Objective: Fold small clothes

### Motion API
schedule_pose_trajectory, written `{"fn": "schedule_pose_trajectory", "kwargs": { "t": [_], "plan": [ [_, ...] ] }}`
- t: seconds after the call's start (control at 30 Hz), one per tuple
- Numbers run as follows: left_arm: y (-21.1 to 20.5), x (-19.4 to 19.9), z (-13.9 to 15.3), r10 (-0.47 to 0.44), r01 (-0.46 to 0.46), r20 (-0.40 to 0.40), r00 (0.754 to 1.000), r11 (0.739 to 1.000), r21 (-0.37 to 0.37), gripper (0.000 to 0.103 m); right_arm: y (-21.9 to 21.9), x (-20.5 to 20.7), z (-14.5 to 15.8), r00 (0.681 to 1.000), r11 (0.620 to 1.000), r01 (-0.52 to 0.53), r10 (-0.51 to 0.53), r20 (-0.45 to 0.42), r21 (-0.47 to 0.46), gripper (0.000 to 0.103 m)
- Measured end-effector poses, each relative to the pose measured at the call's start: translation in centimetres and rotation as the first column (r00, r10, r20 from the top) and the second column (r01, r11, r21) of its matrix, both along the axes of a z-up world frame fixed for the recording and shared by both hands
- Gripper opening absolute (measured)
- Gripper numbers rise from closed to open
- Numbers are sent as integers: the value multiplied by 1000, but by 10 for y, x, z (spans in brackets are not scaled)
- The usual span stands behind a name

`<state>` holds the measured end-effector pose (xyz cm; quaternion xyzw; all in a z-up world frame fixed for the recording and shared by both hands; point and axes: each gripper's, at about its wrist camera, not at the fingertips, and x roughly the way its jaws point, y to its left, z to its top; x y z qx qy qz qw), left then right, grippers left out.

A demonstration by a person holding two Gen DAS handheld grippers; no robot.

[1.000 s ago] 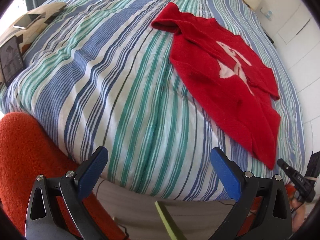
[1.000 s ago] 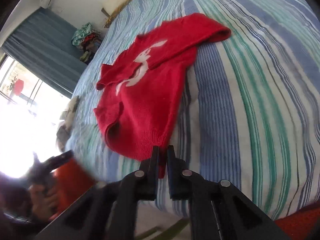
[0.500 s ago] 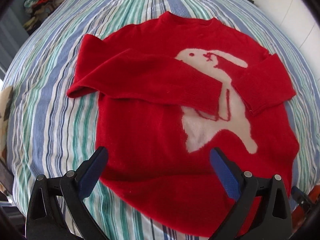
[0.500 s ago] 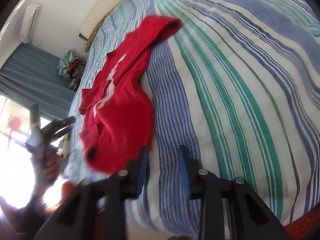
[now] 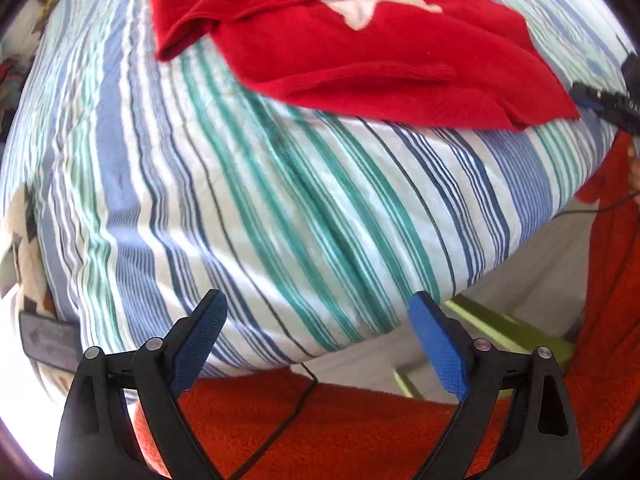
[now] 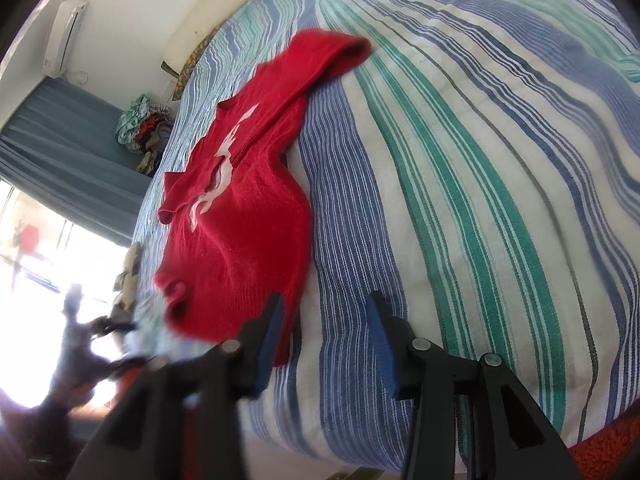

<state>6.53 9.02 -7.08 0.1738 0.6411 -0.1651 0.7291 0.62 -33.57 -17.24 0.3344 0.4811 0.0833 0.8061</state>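
A small red sweater (image 5: pixel 360 40) with a white animal print lies spread on the striped bed cover (image 5: pixel 280 200), both sleeves folded across its front. In the right wrist view the sweater (image 6: pixel 244 208) lies left of centre. My left gripper (image 5: pixel 318 332) is open and empty, near the bed's front edge, well short of the sweater. My right gripper (image 6: pixel 326 340) is open and empty, just right of the sweater's near hem corner. The right gripper's tip (image 5: pixel 600 98) shows at the right edge of the left wrist view.
An orange fuzzy fabric (image 5: pixel 340 420) lies below the bed edge. A dark tablet-like device (image 5: pixel 48 340) sits at the left of the bed. A green frame (image 5: pixel 508 328) stands beside the bed. A clothes pile (image 6: pixel 144 128) and blue curtains (image 6: pixel 68 152) are at the far side.
My right gripper has opened and let go of the sweater's hem. My left gripper swung over the sweater, then back to the bed's front edge, open throughout.
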Motion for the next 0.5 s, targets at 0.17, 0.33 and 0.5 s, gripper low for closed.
{"fn": "schedule_pose_trajectory", "kwargs": {
  "t": [0.17,0.33,0.5],
  "plan": [
    [7,35,10,299,-270,38,954,904,-331,95,-4,3,3,999,995,31,-35,36,92,44],
    [-78,108,10,121,-75,214,969,975,-210,96,-4,4,2,998,993,52,-57,41,109,45],
    [-128,130,-34,-288,285,123,950,958,42,95,0,3,3,999,998,39,-41,29,55,45]
  ]
}}
